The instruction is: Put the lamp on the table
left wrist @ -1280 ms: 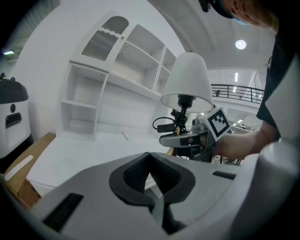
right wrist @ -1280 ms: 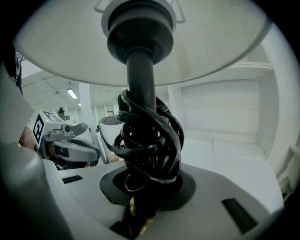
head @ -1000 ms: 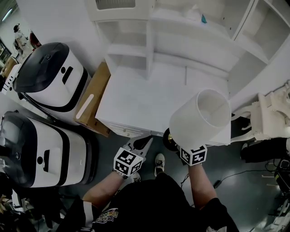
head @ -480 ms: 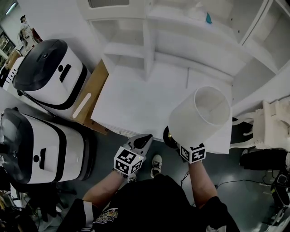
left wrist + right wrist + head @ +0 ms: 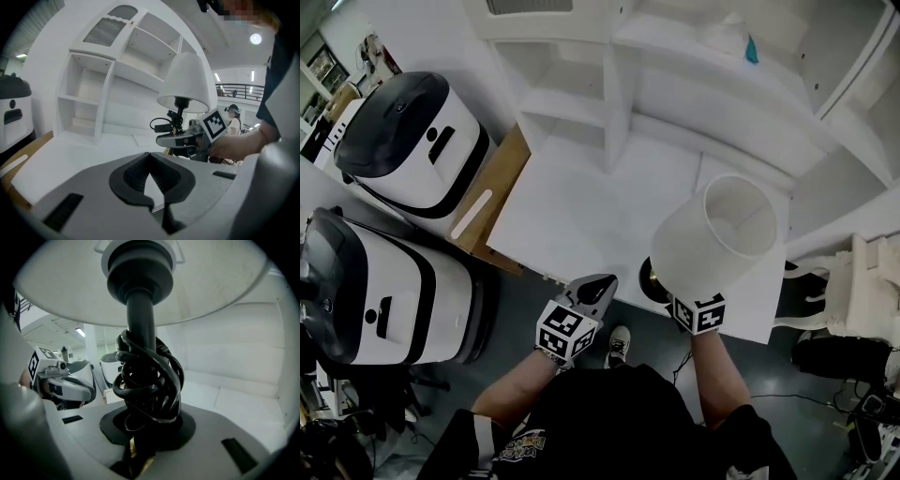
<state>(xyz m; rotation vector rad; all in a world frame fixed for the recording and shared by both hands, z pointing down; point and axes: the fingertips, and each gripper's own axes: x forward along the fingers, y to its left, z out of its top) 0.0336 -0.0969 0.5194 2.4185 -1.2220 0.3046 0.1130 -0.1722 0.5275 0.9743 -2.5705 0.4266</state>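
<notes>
Right hand-held gripper (image 5: 140,448) clamps white-shaded lamp (image 5: 717,239), black cord (image 5: 147,380) coiled on stem (image 5: 139,310); left hand-held gripper (image 5: 157,199) closed

Open room over table (image 5: 581,216); shelf unit (image 5: 615,112) blocks rear, brown box (image 5: 492,202) left

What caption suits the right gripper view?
Right gripper clamped on lamp stem, black cord coiled around it, white shade above.

Large lab hall: white shelved table (image 5: 581,211), bulky white-black machines (image 5: 412,141), ceiling strip lights (image 5: 252,75).
</notes>
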